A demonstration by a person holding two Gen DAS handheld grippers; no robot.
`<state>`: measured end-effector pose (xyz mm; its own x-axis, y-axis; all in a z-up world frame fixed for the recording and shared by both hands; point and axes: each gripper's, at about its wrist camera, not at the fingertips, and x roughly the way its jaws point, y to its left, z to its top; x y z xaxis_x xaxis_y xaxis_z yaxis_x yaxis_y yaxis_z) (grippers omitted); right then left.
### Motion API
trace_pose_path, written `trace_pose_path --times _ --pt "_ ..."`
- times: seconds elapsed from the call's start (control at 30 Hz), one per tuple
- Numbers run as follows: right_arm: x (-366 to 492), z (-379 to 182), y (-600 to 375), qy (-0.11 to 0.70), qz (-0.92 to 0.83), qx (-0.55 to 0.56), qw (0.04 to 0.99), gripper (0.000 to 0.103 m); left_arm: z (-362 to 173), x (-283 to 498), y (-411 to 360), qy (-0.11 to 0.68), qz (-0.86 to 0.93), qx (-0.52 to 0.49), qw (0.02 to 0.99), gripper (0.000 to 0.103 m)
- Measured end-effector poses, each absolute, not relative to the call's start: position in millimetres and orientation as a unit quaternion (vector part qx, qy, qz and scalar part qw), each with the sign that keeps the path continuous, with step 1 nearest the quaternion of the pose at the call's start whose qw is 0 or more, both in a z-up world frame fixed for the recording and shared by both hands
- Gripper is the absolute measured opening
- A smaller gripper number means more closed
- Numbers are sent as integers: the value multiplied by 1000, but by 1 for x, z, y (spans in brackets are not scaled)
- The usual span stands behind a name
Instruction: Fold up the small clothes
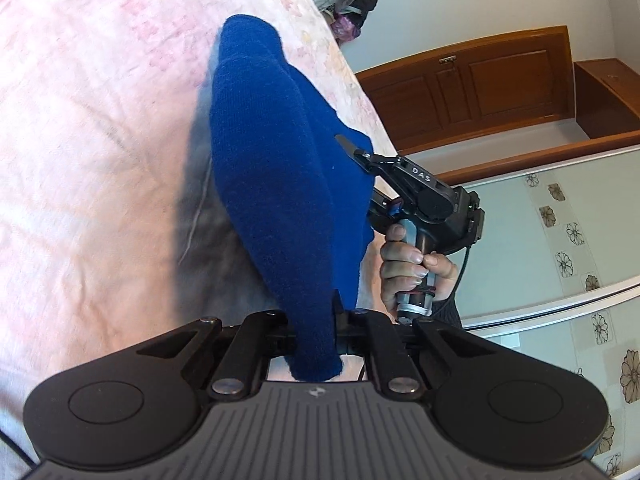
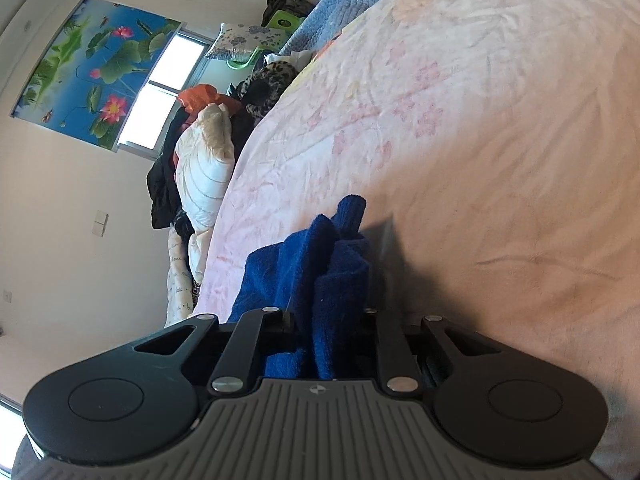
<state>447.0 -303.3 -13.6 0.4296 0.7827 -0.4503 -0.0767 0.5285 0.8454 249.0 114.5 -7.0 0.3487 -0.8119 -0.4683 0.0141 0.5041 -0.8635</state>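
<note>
A dark blue knit garment (image 1: 280, 160) hangs stretched above the pink flowered bedspread (image 1: 100, 120). My left gripper (image 1: 316, 314) is shut on its near end, and the cloth bunches between the jaws and hides the tips. My right gripper (image 1: 349, 147), held by a hand (image 1: 404, 264), pinches the garment's right edge further along. In the right wrist view the blue garment (image 2: 320, 256) is gathered in folds between the jaws of the right gripper (image 2: 324, 320), which is shut on it, low over the bedspread (image 2: 480, 120).
The bed's edge runs beside a wooden door (image 1: 480, 88) and a flower-patterned wall. A pile of clothes and bedding (image 2: 208, 152) lies past the bed's far edge, with a blue quilt (image 2: 340, 0) at the head. A lotus poster (image 2: 96, 76) hangs by the window.
</note>
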Motion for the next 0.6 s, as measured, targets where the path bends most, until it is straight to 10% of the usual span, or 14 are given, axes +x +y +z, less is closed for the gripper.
trace_pose_path --times 0.6 --pt "356 -8 -282 464 306 372 744 20 -40 238 135 517 -262 -430 692 9"
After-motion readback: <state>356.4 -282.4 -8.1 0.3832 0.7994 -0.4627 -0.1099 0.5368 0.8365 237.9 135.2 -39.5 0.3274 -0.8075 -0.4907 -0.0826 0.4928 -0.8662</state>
